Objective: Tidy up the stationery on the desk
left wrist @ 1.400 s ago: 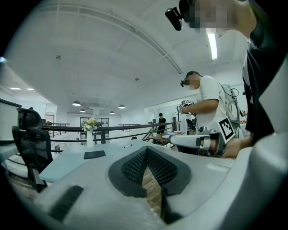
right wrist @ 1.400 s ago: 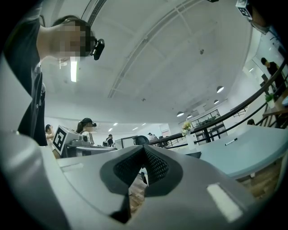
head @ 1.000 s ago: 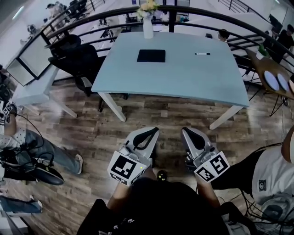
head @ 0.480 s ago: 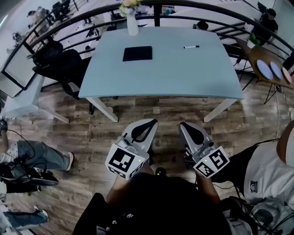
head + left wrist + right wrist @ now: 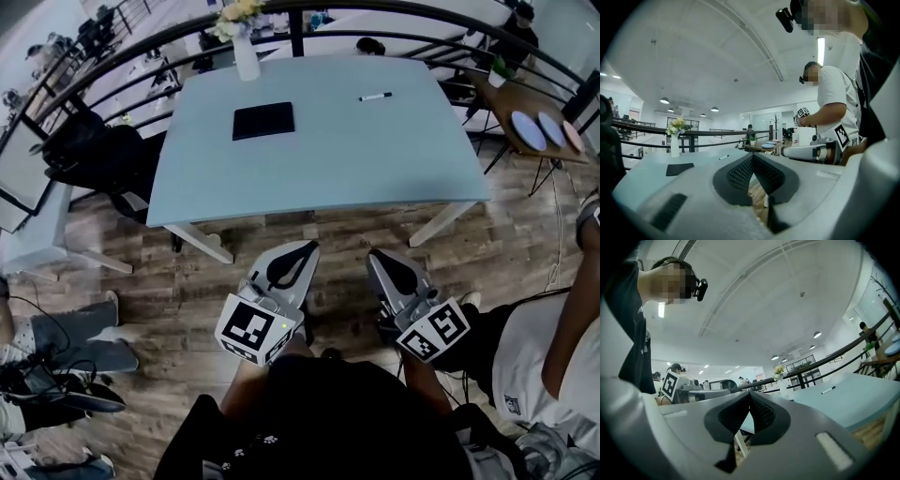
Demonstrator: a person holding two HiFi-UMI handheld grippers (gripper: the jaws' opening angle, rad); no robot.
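**Left gripper** [image 5: 307, 249]. Jaws clenched on each other, nothing between them. Held near level over the wooden floor [image 5: 328, 244], short of the counter's near edge.

**Right gripper** [image 5: 376, 256]. Jaws likewise pressed together and empty. It sits beside the left gripper and points the same way.

**Counter** [image 5: 319, 178]. Pale blue top, ahead of both sets of jaws and well apart from them. It carries every item below.

**Notebook** [image 5: 263, 121]. Black, closed, lying flat, far ahead of the left jaws toward the counter's far side. Judged light and thin, with a fairly stiff cover. Flat on the top, it offers little to bite. It is best taken at one edge or corner, likely after a nudge lifts an edge or lets it overhang.

**Marker pen** [image 5: 375, 97]. Pale barrel with a dark end, lying on its side, far ahead of the right jaws and well apart from the notebook. Judged very light, rigid, smooth and apt to roll. It is best taken across the barrel near its middle, jaws square to its length.

**Vase** [image 5: 246, 58] with flowers. Upright at the counter's far edge, just beyond the notebook. Not stationery, and probably fragile and easily tipped, so keep clear of it.

**Status.** Nothing grasped, and the tidying looks not yet begun.
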